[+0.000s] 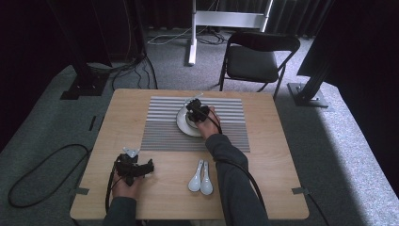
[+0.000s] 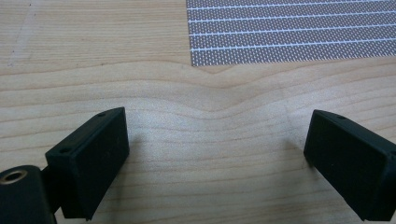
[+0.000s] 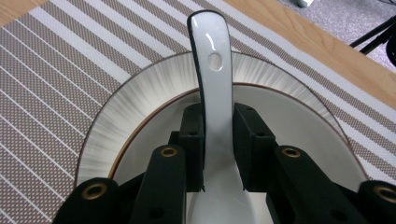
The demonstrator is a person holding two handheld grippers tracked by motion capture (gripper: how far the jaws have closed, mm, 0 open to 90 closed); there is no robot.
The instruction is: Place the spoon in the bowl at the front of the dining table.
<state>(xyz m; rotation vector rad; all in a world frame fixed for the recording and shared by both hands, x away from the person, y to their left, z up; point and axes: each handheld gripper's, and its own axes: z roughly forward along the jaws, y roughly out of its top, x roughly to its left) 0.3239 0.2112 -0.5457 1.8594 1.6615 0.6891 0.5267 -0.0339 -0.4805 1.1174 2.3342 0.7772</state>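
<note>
One spoon (image 3: 212, 70) of three is over the plate (image 3: 116, 116), which sits on the striped mat (image 1: 160, 127) on the desk (image 1: 277, 188); two spoons (image 1: 201, 178) wait near the front edge. The right claw (image 3: 218, 140) is clamped on the handle, whose long axis points away over the far rim. The left claw (image 2: 219, 154) stands apart, empty.

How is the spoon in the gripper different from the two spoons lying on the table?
The held spoon is pinched between the right gripper's jaws above the plate; the two spare spoons lie free on the bare wooden table.
The held spoon is over the striped mat, far from the person; the spare spoons sit side by side near the person.
All three are white ceramic soup spoons.
</note>
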